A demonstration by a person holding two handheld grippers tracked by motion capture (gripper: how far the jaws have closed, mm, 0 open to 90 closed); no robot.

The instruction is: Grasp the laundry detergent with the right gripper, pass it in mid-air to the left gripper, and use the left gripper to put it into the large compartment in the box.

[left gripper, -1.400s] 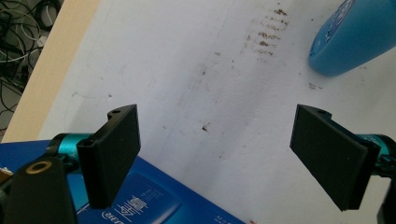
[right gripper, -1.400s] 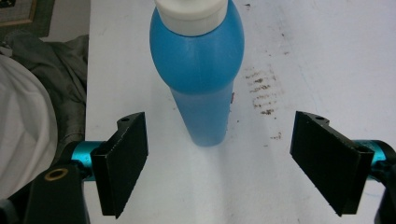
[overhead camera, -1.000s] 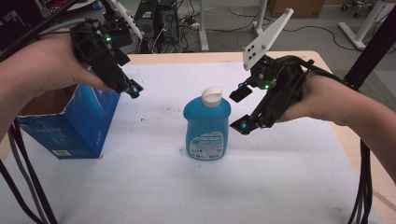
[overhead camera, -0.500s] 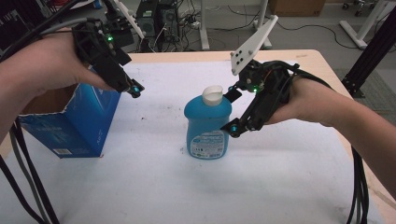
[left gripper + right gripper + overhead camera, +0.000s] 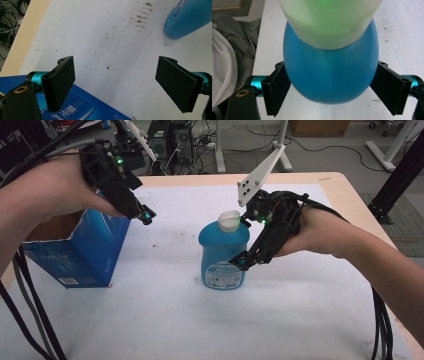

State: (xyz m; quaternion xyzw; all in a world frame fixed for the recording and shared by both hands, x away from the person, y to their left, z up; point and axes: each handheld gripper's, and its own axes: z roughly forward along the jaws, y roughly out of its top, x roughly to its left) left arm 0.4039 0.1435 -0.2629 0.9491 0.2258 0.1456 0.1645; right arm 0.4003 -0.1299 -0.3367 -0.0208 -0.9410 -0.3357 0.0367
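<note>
Blue plastic, with a white cap (image 5: 229,220): that is the bottle (image 5: 223,255) we take as our landmark; it stands upright near the middle of the desk (image 5: 280,320), on the white sheet (image 5: 165,320) that covers most of the top. We hold the right tool (image 5: 243,245) against the bottle's right side, tilted down toward it; in the right gripper view its two black jaws stand on either side of the blue body (image 5: 329,72), the left jaw at the bottle's wall, the right one just beside it; whether the pads press on it we cannot tell, so for now we call the jaws open around the bottle, not gripping. Our left tool (image 5: 145,215) hangs well to the left of the bottle and above the desk; in the left gripper view its jaws are wide apart with nothing between them, and the bottle (image 5: 186,18) lies far off at the upper right. A blue box (image 5: 75,252) stands left of the bottle, under our left hand (image 5: 50,190), its top open.
</note>
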